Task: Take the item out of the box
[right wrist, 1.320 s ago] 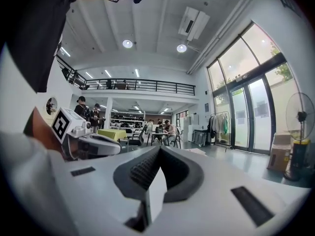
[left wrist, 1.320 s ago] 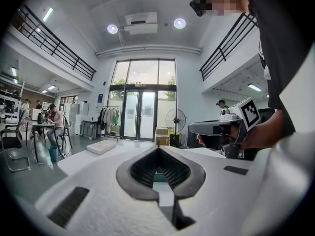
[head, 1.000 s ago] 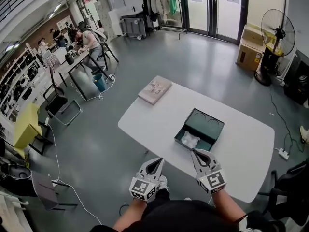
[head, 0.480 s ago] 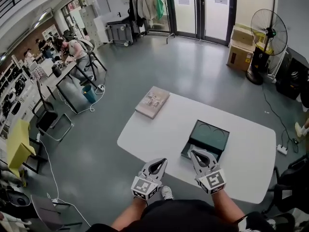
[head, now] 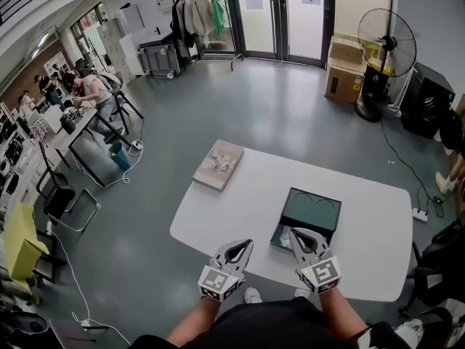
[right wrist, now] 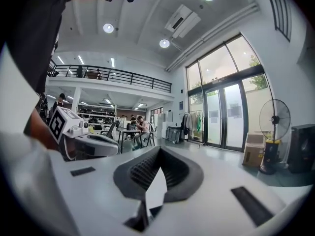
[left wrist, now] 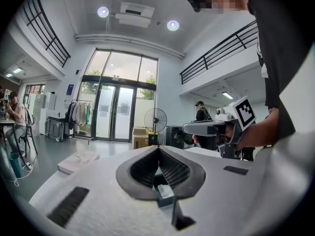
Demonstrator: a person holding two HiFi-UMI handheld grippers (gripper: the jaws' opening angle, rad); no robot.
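Holding both tools side by side at the near edge of the table (head: 240, 209), I keep the left tool (head: 244, 243) clenched: in the left gripper view its two jaws meet at the tips and grip nothing. The right tool (head: 293, 231) is likewise clenched, its jaws closed tip to tip in the right gripper view, with nothing held. The two tools do not touch each other. The box (head: 314, 211), dark green and open, lies on the table directly ahead of the right tool; in the head view that tool covers the near left corner of the box. Whether the tool touches the box cannot be told from any view. The item (left wrist: 164, 191), a small white object, sits inside the box in the compartment nearest the tools. It shows through the opening behind the left tool's closed tips in the left gripper view and is largely hidden behind the right tool in the head view. A book (head: 218, 164) lies flat on the table ahead of the left tool and to its left, well apart from the box. A pedestal fan (head: 385, 42) stands on the floor far beyond the right tool.
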